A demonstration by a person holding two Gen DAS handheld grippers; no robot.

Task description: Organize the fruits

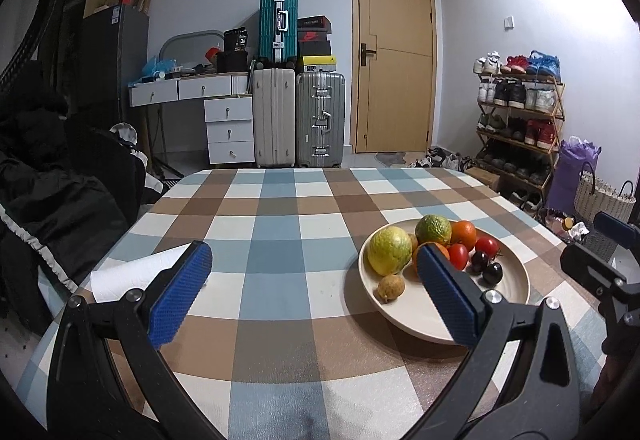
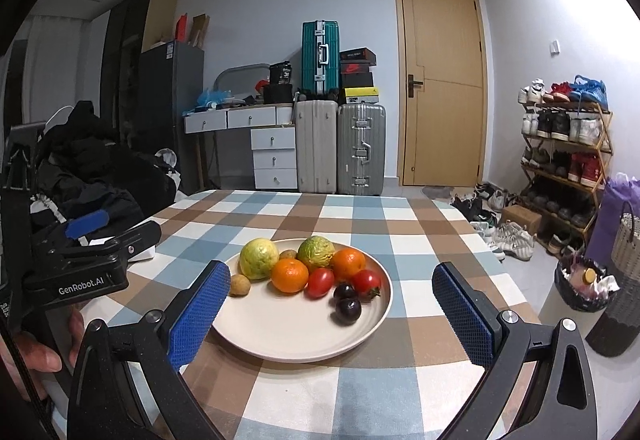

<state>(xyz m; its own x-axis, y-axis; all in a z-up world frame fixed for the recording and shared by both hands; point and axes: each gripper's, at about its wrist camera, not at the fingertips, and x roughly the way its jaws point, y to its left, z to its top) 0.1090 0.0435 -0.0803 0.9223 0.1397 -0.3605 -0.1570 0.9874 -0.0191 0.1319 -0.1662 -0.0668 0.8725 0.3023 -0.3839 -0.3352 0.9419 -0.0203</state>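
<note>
A cream plate [image 2: 296, 336] [image 1: 508, 292] stands on the checked table. It holds a yellow-green fruit [image 2: 259, 258] [image 1: 389, 249], a green-orange fruit [image 2: 316, 253] [image 1: 433, 229], two oranges [image 2: 291, 275] [image 2: 349, 263], two red tomatoes [image 2: 320, 282] [image 2: 367, 282], two dark round fruits [image 2: 347, 309] [image 1: 492, 273] and two small brown fruits [image 2: 239, 285] [image 1: 391, 288]. My left gripper [image 1: 316, 280] is open and empty, left of the plate. My right gripper [image 2: 330, 310] is open and empty, its jaws either side of the plate's near half.
A white paper towel [image 1: 136, 272] lies at the table's left edge. The left gripper's body [image 2: 76, 260] shows left of the plate. Dark clothes [image 1: 60, 176] pile up at the left. Suitcases [image 1: 298, 120], a shoe rack [image 1: 520, 128] and a bin [image 2: 600, 304] stand beyond the table.
</note>
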